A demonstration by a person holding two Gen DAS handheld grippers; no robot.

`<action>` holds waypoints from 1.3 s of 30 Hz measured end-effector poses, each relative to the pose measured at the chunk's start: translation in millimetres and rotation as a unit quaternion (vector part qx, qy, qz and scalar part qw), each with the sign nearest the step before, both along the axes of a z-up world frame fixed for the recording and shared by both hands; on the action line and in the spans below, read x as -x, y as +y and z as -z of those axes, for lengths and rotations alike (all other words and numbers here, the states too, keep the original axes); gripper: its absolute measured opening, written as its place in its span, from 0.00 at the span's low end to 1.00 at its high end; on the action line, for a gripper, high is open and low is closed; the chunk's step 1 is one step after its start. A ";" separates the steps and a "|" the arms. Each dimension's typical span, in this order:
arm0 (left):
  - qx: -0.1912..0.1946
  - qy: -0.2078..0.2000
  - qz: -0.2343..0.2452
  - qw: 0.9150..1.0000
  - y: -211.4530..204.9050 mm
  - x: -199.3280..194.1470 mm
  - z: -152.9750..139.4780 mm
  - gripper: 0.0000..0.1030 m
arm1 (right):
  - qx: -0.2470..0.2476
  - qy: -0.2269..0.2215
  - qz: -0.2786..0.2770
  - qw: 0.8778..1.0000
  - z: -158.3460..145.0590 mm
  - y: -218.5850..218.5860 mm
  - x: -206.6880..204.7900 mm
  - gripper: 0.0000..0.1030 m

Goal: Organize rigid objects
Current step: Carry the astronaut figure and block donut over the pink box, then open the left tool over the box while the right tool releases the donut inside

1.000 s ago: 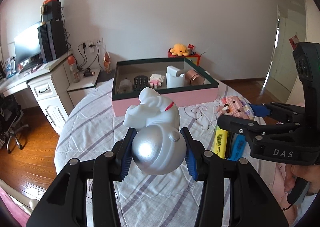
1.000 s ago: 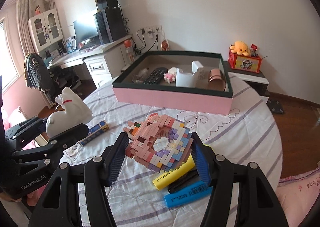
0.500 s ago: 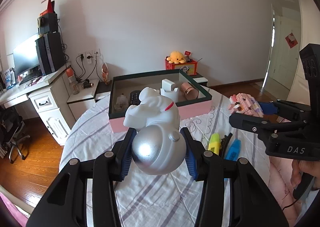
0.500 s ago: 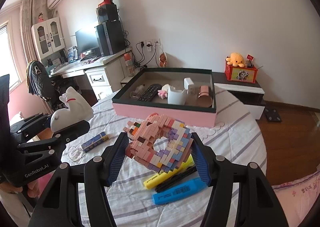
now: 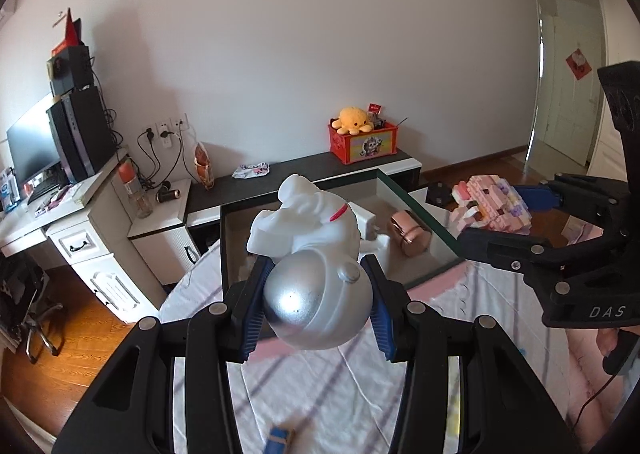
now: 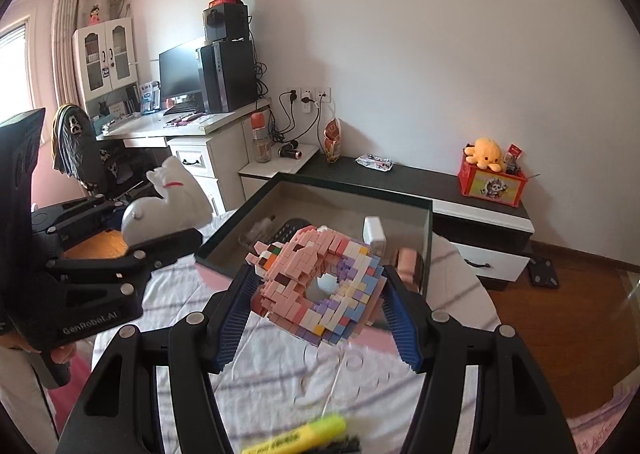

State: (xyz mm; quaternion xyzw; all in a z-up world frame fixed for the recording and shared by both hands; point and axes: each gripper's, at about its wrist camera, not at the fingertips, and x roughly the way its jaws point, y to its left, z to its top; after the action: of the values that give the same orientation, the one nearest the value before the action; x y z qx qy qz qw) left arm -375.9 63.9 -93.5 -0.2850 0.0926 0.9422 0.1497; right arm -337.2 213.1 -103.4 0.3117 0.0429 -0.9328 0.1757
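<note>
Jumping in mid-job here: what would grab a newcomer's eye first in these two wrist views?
Both grippers are loaded. The left gripper is shut on a white and silver figurine, raised near the pink box. The right gripper is clamped on a pink and pastel block-built ring, lifted clear of the striped tablecloth. The open box behind already holds a copper-coloured cylinder and a dark remote.
</note>
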 end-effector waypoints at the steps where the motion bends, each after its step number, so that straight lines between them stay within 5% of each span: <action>1: 0.006 -0.003 0.000 1.000 1.0 12.2 0.3 0.45 | -0.002 -0.002 0.001 1.000 0.2 -0.9 11.4 0.62; 13: 0.032 -0.107 0.009 0.994 13.3 171.4 40.4 0.45 | -0.034 -0.079 0.028 0.996 45.5 15.0 156.6 0.62; 20: 0.049 -0.161 0.001 0.986 28.9 228.4 81.6 0.45 | -0.043 -0.125 0.045 0.990 86.4 31.6 209.8 0.62; 29: 0.083 -0.178 -0.025 0.980 28.2 245.1 108.7 0.46 | -0.074 -0.139 0.047 0.986 99.7 34.4 235.1 0.62; 31: 0.077 -0.173 -0.023 0.982 27.1 244.3 106.2 0.51 | -0.082 -0.139 0.049 0.986 99.9 30.6 236.5 0.62; 33: 0.077 -0.165 -0.024 0.983 25.5 242.0 105.0 0.70 | -0.095 -0.140 0.049 0.984 101.5 27.0 237.5 0.62; 39: 0.075 -0.164 -0.023 0.983 24.2 235.0 103.8 0.74 | -0.115 -0.138 0.047 0.983 103.0 21.4 236.3 0.62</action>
State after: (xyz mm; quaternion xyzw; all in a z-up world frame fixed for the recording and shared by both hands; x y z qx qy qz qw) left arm -610.9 88.1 -197.3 -0.4485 0.1307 0.8762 0.1188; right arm -573.5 234.5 -206.4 0.4572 0.1107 -0.8769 0.0987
